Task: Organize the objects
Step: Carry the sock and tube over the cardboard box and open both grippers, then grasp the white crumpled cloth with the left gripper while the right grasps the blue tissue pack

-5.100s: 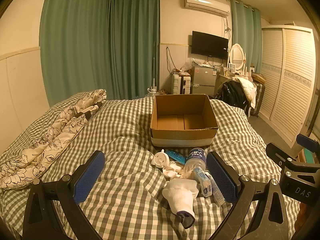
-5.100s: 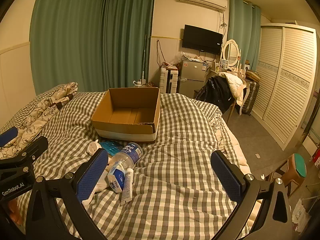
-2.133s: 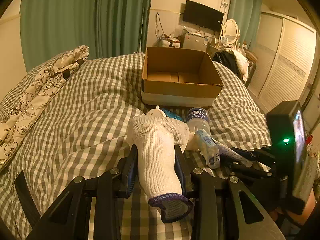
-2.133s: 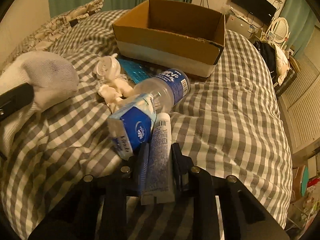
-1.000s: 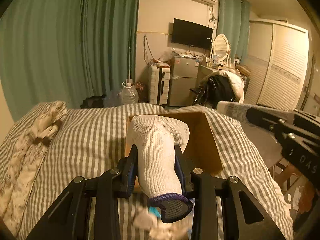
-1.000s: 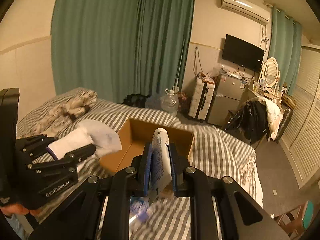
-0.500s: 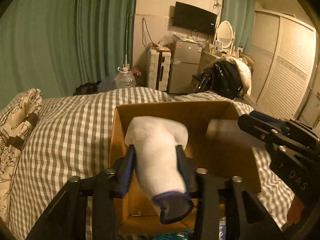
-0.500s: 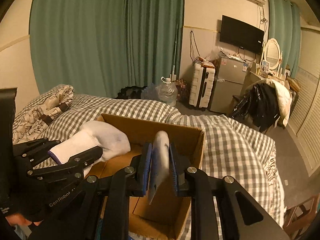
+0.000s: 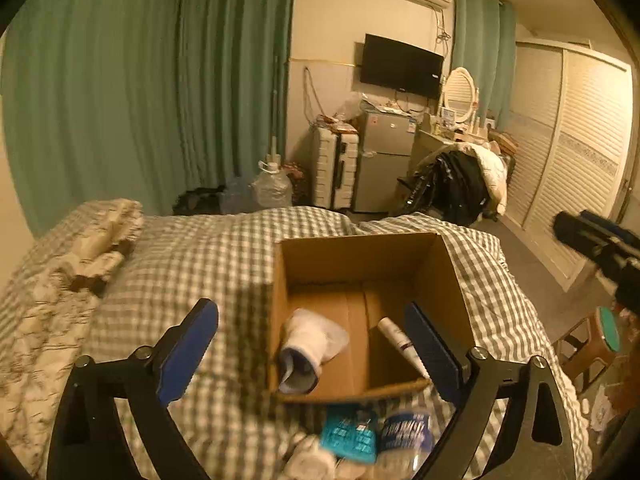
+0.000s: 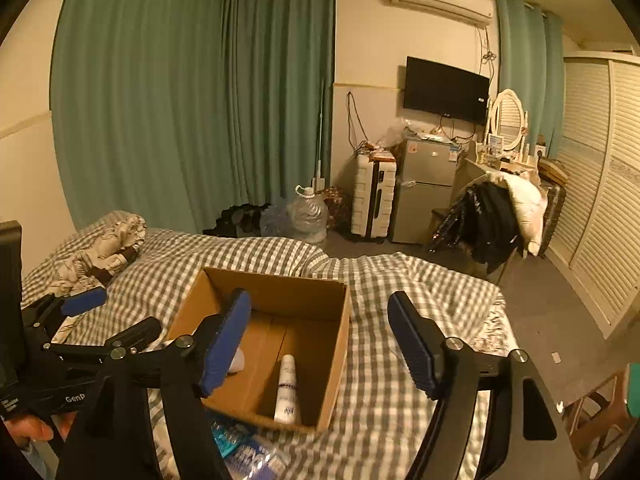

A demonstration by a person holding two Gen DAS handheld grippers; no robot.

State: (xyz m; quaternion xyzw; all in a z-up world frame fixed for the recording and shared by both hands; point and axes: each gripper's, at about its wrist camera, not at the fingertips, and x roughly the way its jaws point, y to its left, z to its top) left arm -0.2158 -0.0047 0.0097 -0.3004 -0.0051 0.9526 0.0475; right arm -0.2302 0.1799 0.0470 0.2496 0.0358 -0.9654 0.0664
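Note:
An open cardboard box (image 9: 442, 280) (image 10: 338, 336) sits on the checked bed. Inside it lie a white sock (image 9: 308, 340) on the left and a white tube (image 9: 398, 340) (image 10: 286, 388) on the right. My left gripper (image 9: 312, 344) is open and empty, held above the box's near side. My right gripper (image 10: 320, 340) is open and empty above the box's right wall. A teal packet (image 9: 350, 436) (image 10: 228, 438) and a plastic bottle (image 9: 404, 438) (image 10: 256, 460) lie on the bed in front of the box. The left gripper also shows at the left of the right wrist view (image 10: 108, 316).
A floral quilt (image 9: 52, 280) lies at the bed's left side. A wooden stool (image 9: 592, 340) stands on the floor right of the bed. Beyond the bed are a water jug (image 10: 308, 216), suitcase, small fridge and a chair with clothes (image 10: 492, 216).
Both grippers have opened. The sock and the tube have dropped from them into the box. Both grippers have pulled back a little from the box.

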